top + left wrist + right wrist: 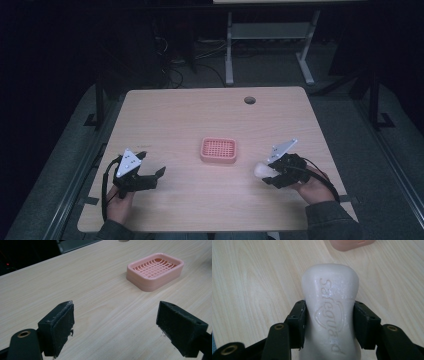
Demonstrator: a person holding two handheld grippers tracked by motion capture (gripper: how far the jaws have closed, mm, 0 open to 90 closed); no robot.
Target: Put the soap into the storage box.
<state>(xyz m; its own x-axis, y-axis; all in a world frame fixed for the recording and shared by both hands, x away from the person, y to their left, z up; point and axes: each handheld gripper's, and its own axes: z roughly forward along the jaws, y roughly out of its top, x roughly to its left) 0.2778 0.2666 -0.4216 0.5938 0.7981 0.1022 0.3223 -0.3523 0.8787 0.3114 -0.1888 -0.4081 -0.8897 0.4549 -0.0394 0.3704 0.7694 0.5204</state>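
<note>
Safeguard soap bar (329,315) is sitting clamped in the right gripper (270,172) (pretty snug), left gripper (150,176) is gaping open, pink soap dish (218,150) is sitting mid-bench (190,110).

We see a pale wooden surface (175,115) with a round cable hole (249,100) at one o'clock. Beyond it, at twelve o'clock, a white-legged desk frame (270,45) stands on grey floor (350,125), cables (175,60) at eleven o'clock.
</note>
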